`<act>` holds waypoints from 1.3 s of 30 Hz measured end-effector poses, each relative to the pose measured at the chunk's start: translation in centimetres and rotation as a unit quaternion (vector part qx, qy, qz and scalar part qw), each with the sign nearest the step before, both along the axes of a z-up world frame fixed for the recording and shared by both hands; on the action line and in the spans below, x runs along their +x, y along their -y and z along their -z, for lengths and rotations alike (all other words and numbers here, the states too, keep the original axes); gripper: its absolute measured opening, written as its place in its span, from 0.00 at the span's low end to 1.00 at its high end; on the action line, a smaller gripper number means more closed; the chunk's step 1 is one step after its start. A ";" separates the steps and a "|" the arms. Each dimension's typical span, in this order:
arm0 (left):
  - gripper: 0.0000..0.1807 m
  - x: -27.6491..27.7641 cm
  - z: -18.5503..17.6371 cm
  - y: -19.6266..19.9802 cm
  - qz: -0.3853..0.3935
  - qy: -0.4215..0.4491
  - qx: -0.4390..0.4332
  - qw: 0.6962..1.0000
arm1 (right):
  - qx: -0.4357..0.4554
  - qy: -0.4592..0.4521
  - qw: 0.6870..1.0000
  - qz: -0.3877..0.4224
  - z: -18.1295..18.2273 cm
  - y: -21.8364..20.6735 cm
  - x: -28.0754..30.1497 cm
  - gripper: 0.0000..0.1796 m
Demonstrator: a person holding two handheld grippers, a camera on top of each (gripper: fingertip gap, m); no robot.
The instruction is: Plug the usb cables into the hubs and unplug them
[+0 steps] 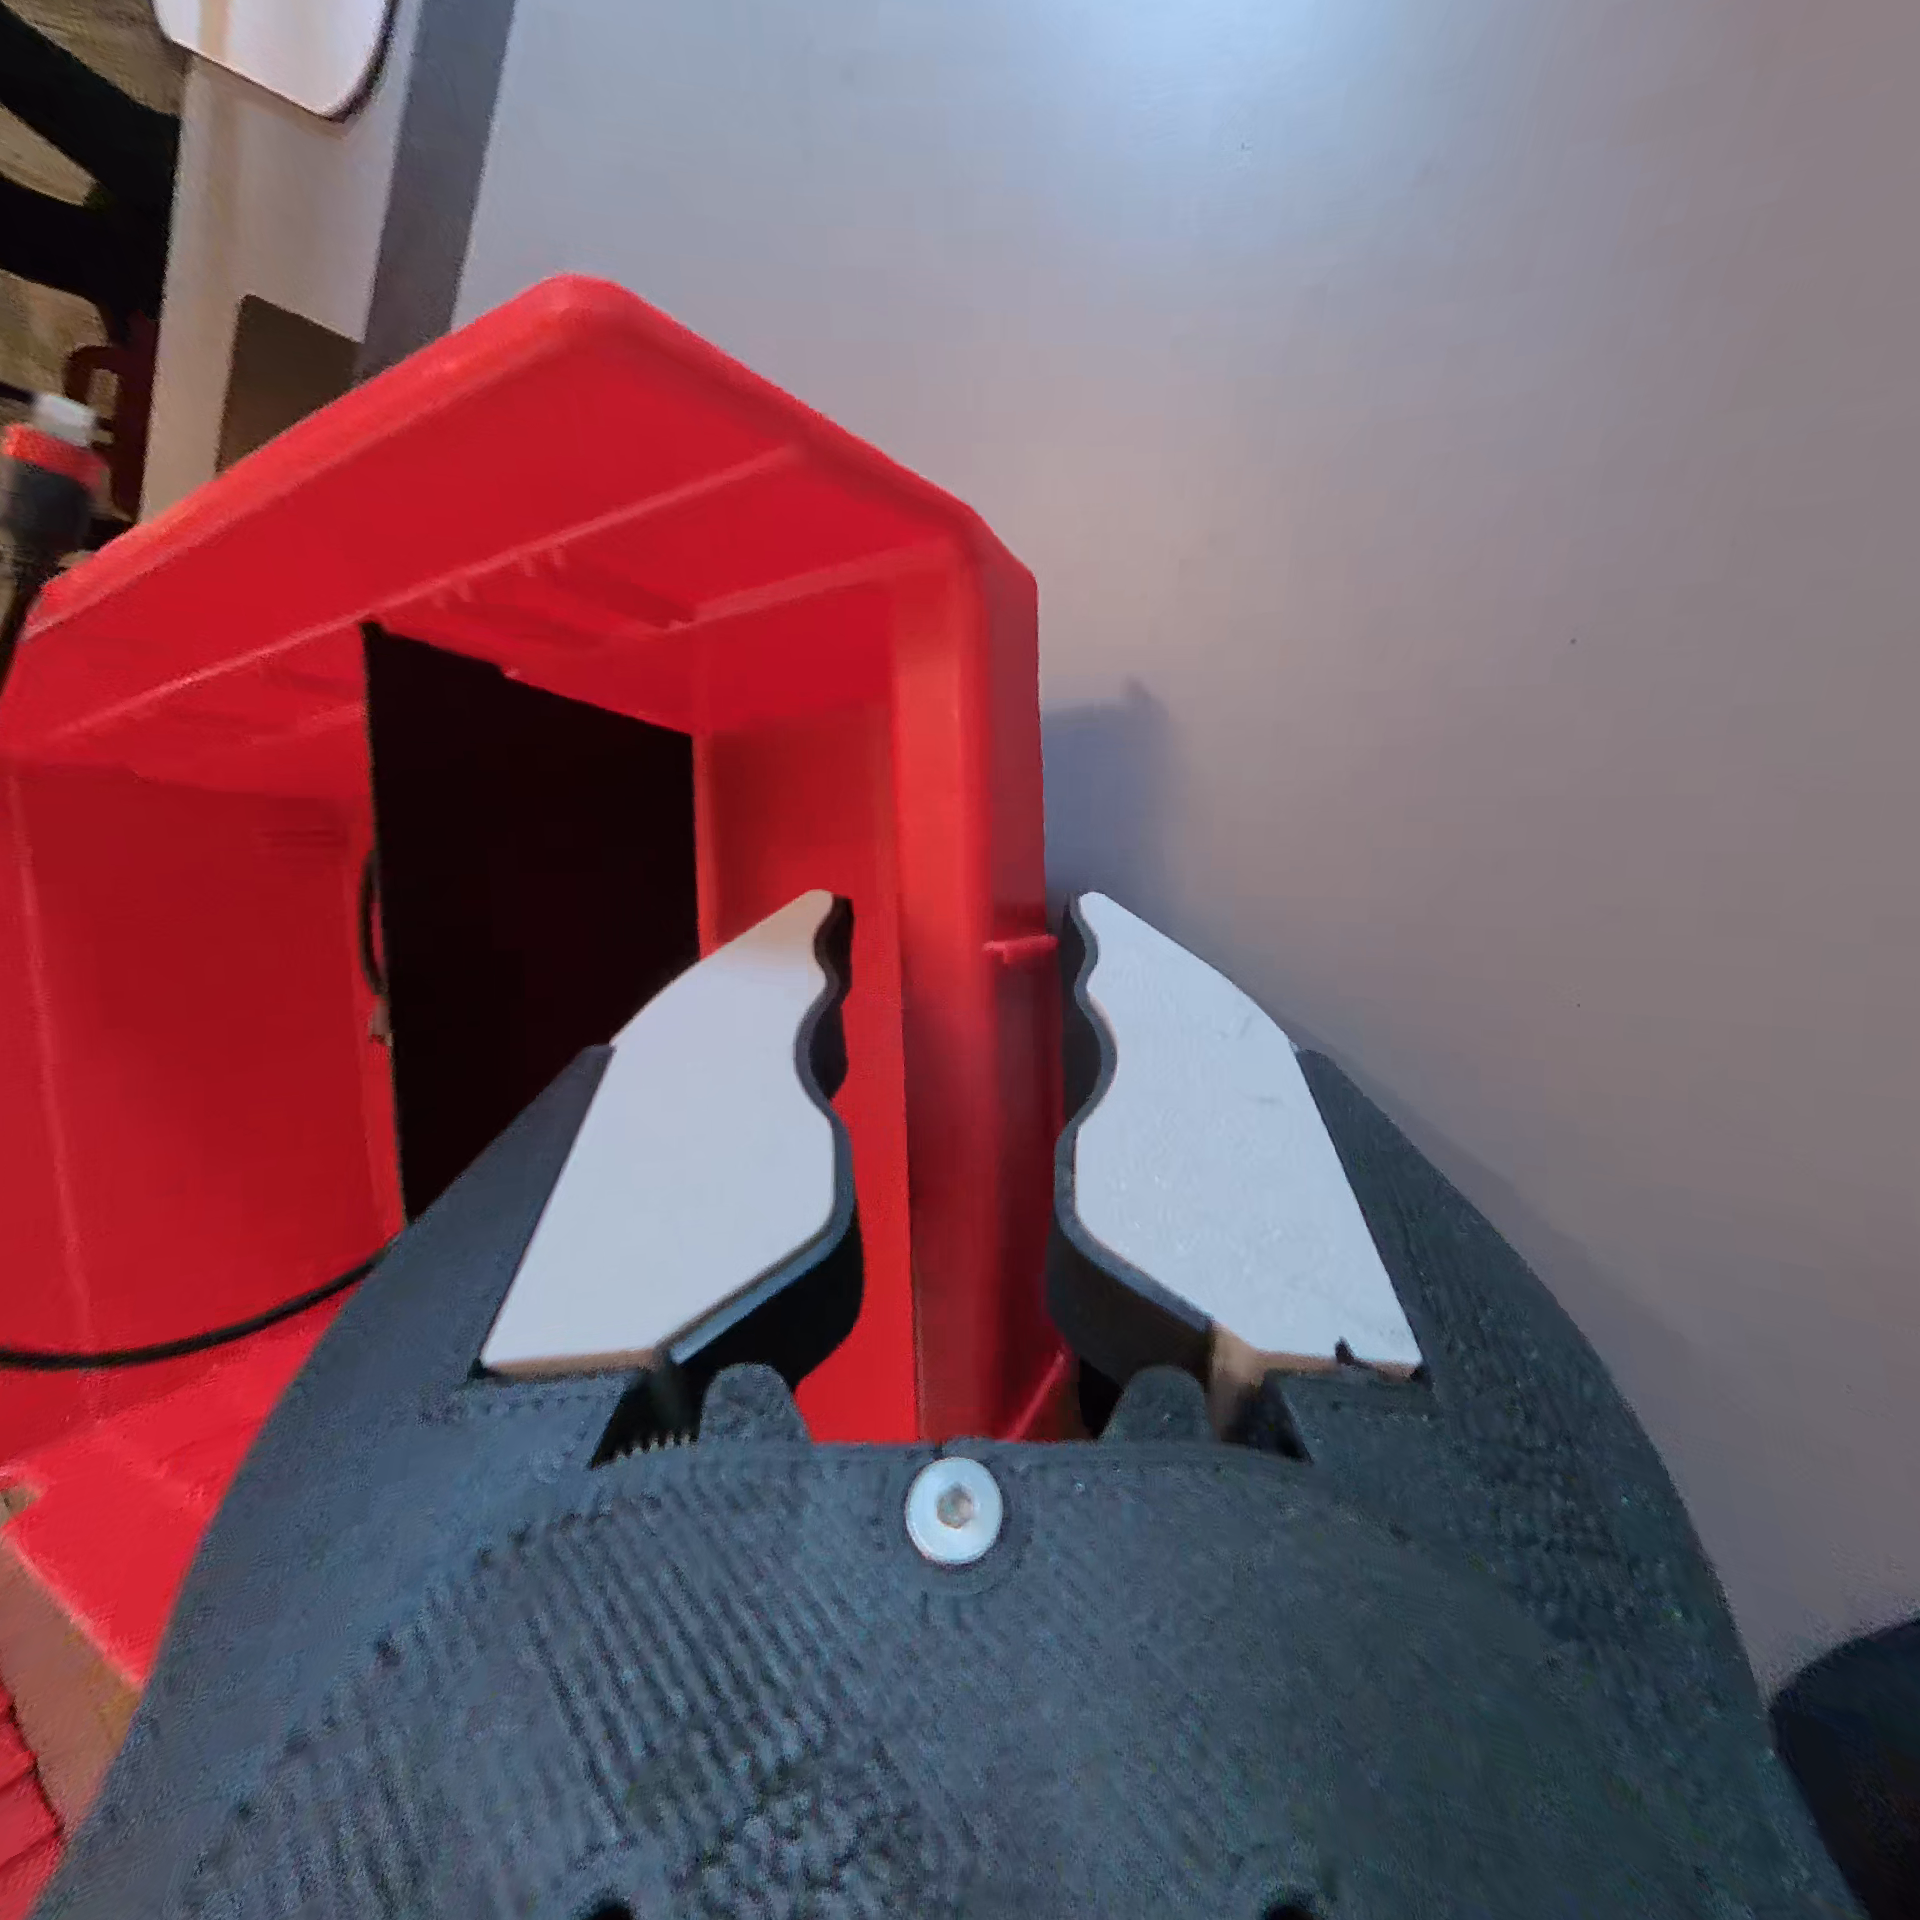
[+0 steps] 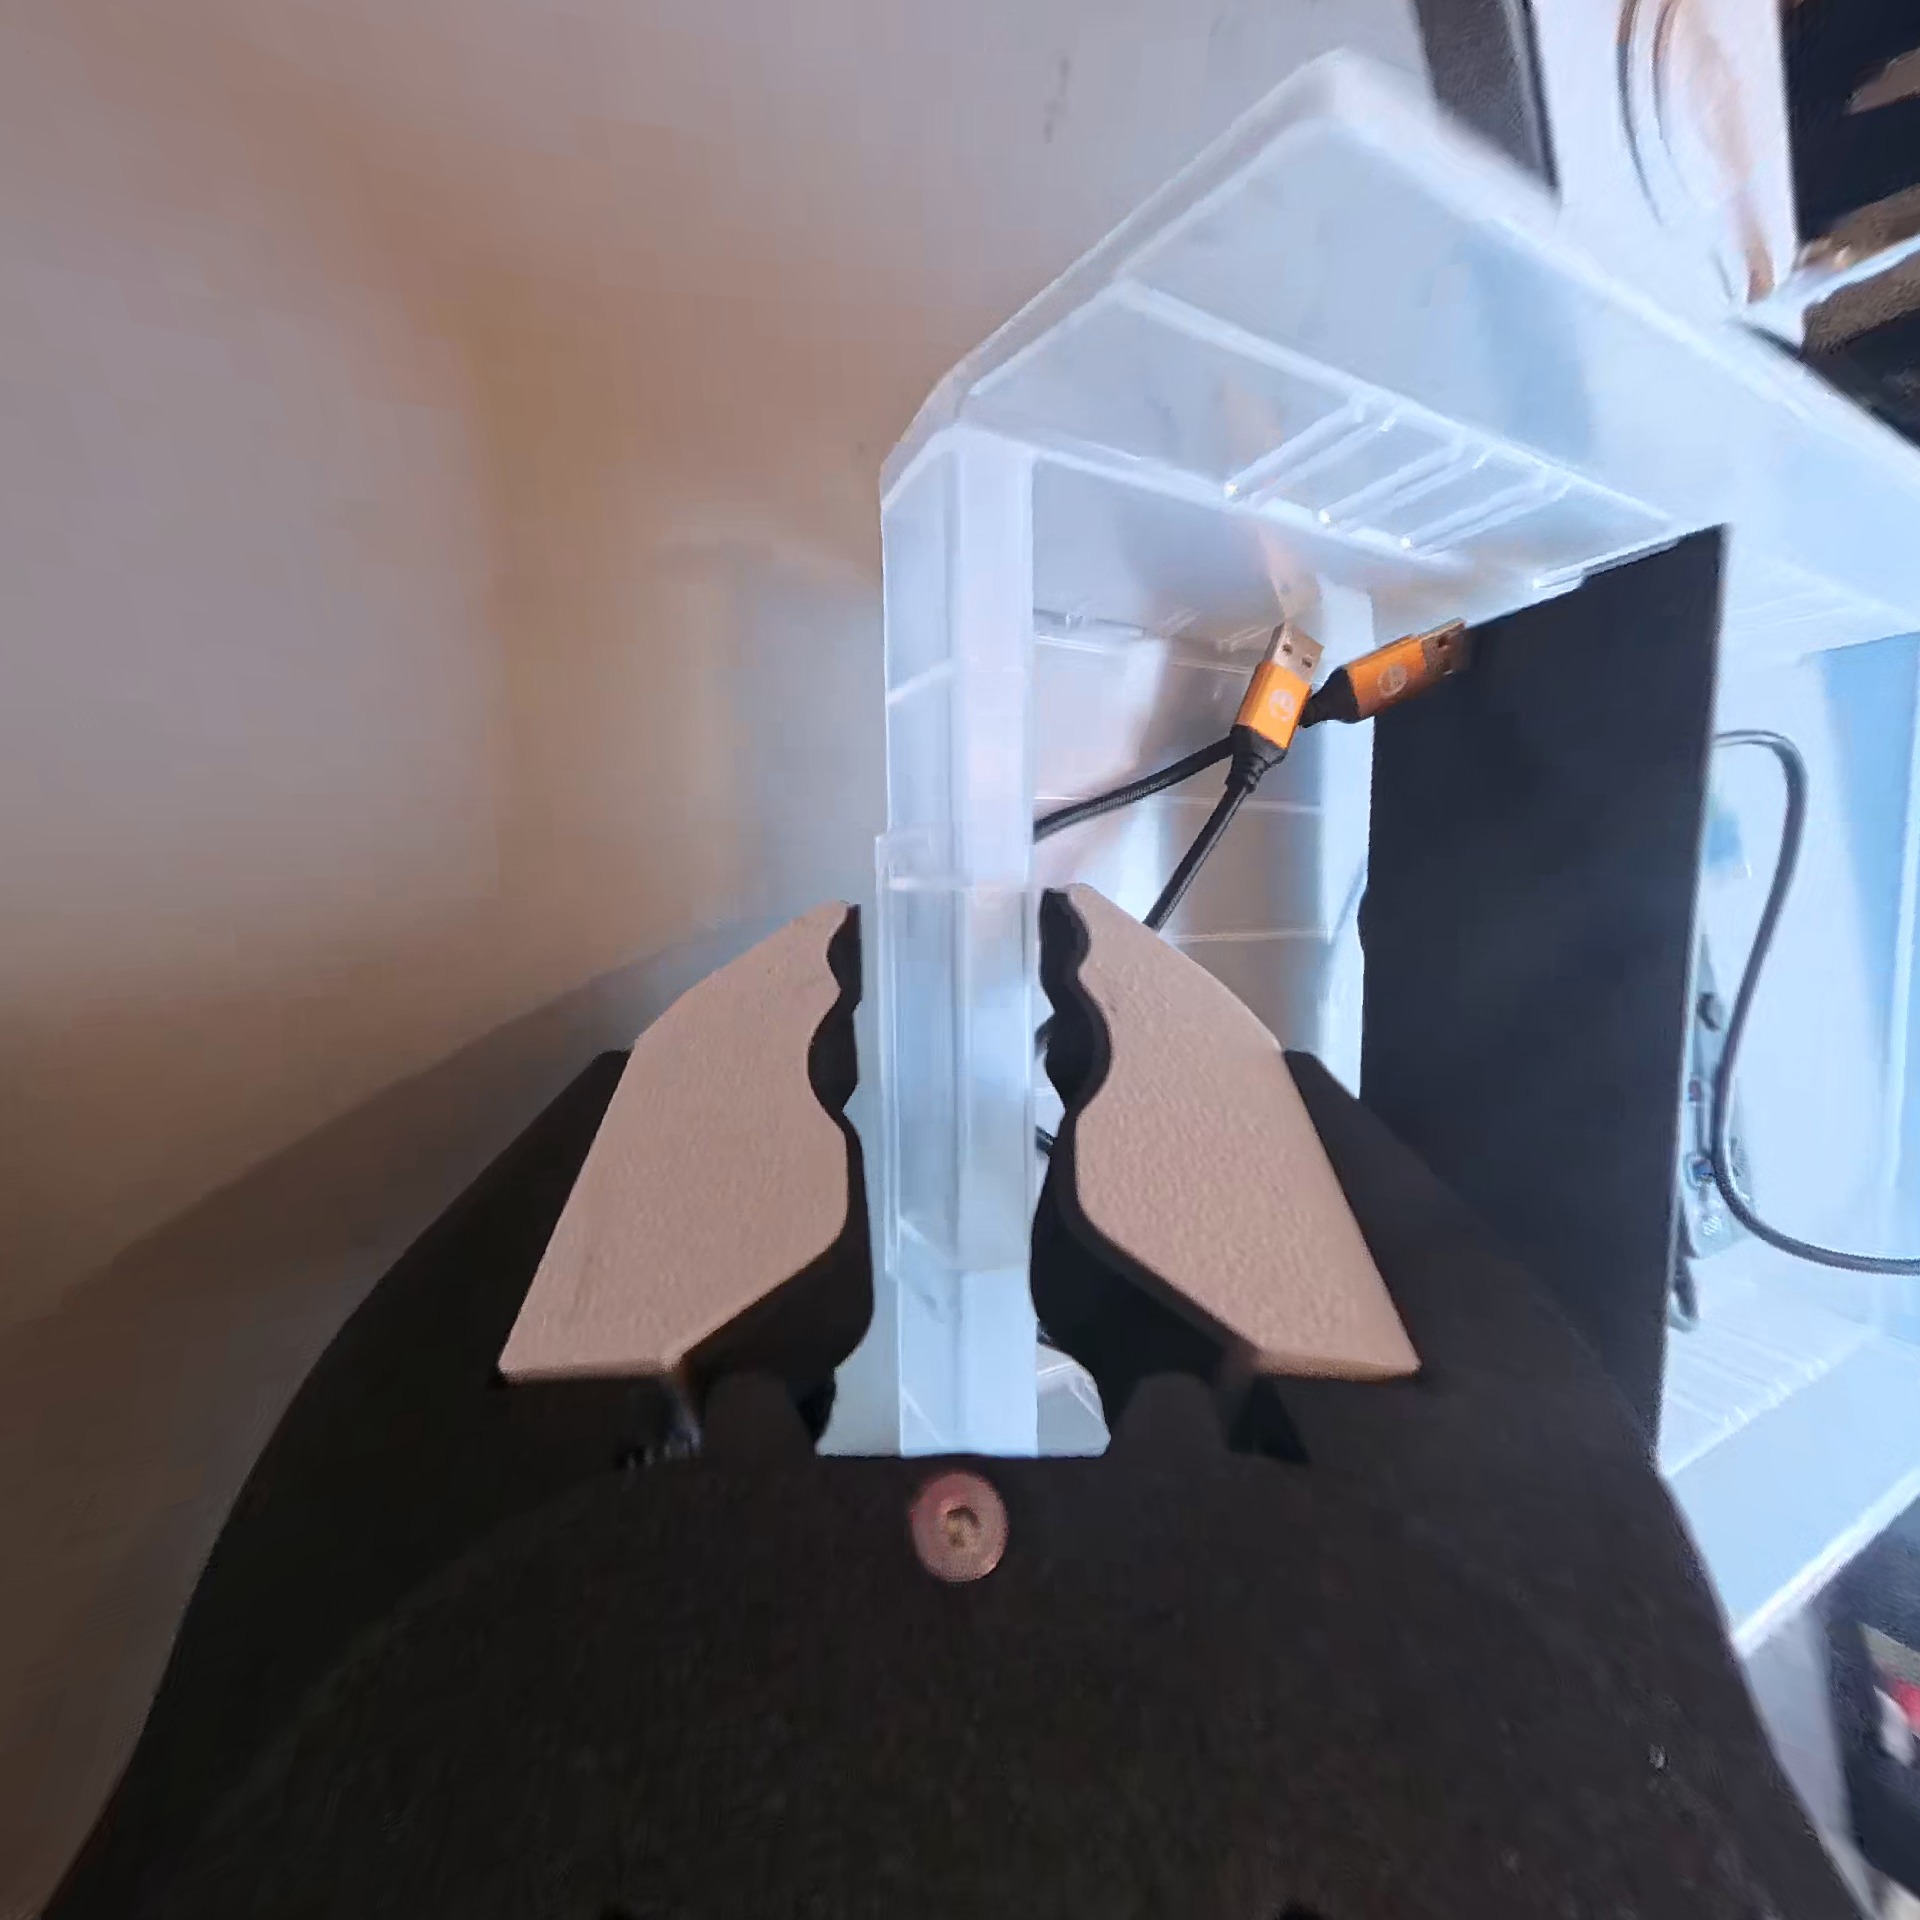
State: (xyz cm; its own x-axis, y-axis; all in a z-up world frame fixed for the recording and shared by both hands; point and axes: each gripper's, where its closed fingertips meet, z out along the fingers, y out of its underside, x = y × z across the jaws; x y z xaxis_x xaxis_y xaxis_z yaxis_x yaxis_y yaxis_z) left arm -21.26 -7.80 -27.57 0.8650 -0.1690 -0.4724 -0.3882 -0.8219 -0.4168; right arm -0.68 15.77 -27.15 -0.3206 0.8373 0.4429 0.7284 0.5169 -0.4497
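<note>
1. Left tool [image 1: 951,914]: clamped across the near corner post of a red plastic bin [image 1: 582,540] tipped on its side; one finger inside the bin, the other outside against the pale wall [image 1: 1455,520].
2. Right tool [image 2: 951,914]: clamped across the near corner post of a clear plastic bin [image 2: 1299,343], likewise on its side; neither tool free for a cable.
3. USB cables: two orange-sleeved USB-A plugs [image 2: 1273,696] [image 2: 1397,673] inside the clear bin, above and beyond the right tool tips, to their right; braided black leads trailing down from them.
4. Plug axes: slanted upward and rightward, metal ends toward a black panel [image 2: 1538,935] at the bin's mouth; neither visibly seated.
5. Hub: possibly the grey part right of the black panel; too unclear to confirm.
6. Nearer tool, by judgement: right; plugs absent from the left wrist view, only a thin black lead [image 1: 187,1340] there.
</note>
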 end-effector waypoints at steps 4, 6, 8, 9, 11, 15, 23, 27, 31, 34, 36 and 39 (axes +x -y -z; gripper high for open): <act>0.24 1.4 -3.0 0.1 -0.009 0.028 0.101 0.995 | -0.060 -0.091 0.994 -0.022 -6.9 0.9 -0.6 0.21; 0.24 3.6 -4.9 -0.4 0.002 0.091 0.177 0.980 | -0.033 -0.118 0.992 -0.030 -10.1 -0.5 -1.8 0.20; 0.23 6.2 -6.7 -0.9 0.025 0.165 0.249 0.954 | 0.049 -0.124 0.990 -0.034 -12.4 -3.6 -4.0 0.21; 0.23 7.5 -7.3 -1.1 0.034 0.202 0.275 0.939 | 0.096 -0.118 0.988 -0.037 -13.1 -5.5 -5.5 0.22; 0.23 9.7 -7.8 -1.2 0.046 0.268 0.307 0.912 | 0.201 -0.095 0.974 -0.048 -14.2 -9.6 -8.8 0.24; 0.21 12.3 -6.5 -1.1 0.059 0.329 0.321 0.886 | 0.327 0.024 0.942 -0.077 -12.6 -16.6 -14.2 0.31; 0.20 12.1 -4.9 -0.5 0.055 0.333 0.300 0.892 | 0.297 0.022 0.952 -0.070 -15.5 -19.1 -14.8 0.03; 0.20 11.5 -5.2 -0.2 0.047 0.363 0.308 0.878 | 0.251 -0.080 0.964 -0.040 -22.3 -17.3 -11.3 0.03; 0.19 11.3 -5.8 0.0 0.046 0.372 0.319 0.870 | 0.218 -0.137 0.966 0.000 -26.7 -16.6 -6.4 0.03; 0.19 11.4 -6.0 0.1 0.048 0.376 0.321 0.868 | 0.205 -0.160 0.965 0.039 -28.1 -17.6 -3.3 0.03; 0.19 11.6 -6.0 0.1 0.049 0.377 0.320 0.868 | 0.215 -0.162 0.961 0.064 -28.5 -18.7 -1.7 0.03; 0.19 11.8 -5.9 0.1 0.051 0.373 0.316 0.871 | 0.227 -0.168 0.955 0.086 -28.6 -19.9 -0.2 0.03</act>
State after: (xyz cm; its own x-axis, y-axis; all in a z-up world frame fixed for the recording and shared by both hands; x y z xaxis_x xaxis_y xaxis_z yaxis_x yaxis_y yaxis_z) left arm -9.47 -7.87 -21.71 0.9670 -0.1728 0.1873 0.1261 -0.3145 -0.9409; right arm -0.89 35.65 1.40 0.0286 0.5618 0.8268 0.6731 0.6006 -0.4314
